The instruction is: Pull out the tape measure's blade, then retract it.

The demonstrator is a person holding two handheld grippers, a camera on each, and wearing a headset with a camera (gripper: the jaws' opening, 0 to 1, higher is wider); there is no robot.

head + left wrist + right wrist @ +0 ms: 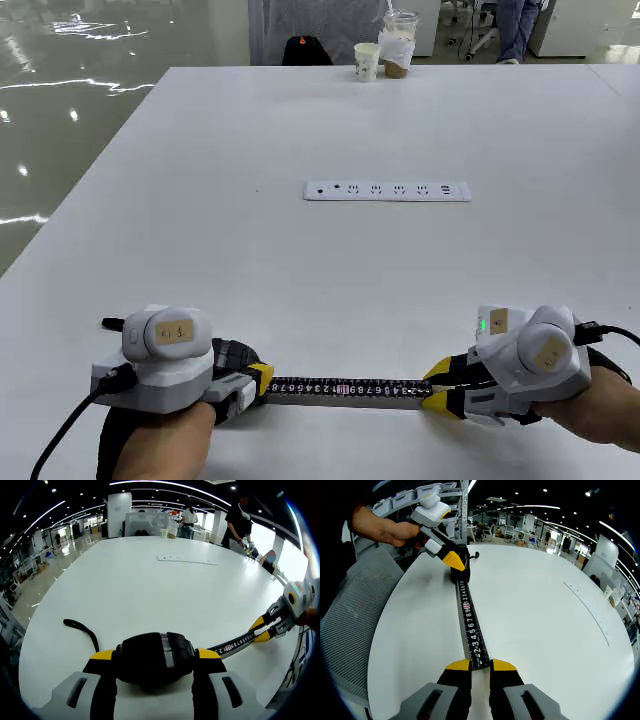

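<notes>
My left gripper [155, 655] is shut on the black tape measure case [156, 656], which shows in the head view [238, 360] at the table's near left. The dark blade [345, 387] with white numbers runs out to the right just over the table. My right gripper [481, 666] is shut on the blade's end [479, 657], and it shows in the head view [440, 386] at the near right. In the right gripper view the blade [468, 620] stretches away to the case [460, 566] held by the left gripper [451, 559]. A black wrist strap [82, 629] lies beside the case.
A white power strip [387, 190] lies mid-table. Two cups [385, 50] stand at the far edge with a dark chair [307, 50] behind it. The white table [300, 270] spreads wide ahead of the grippers. People stand beyond the table's far side in the left gripper view.
</notes>
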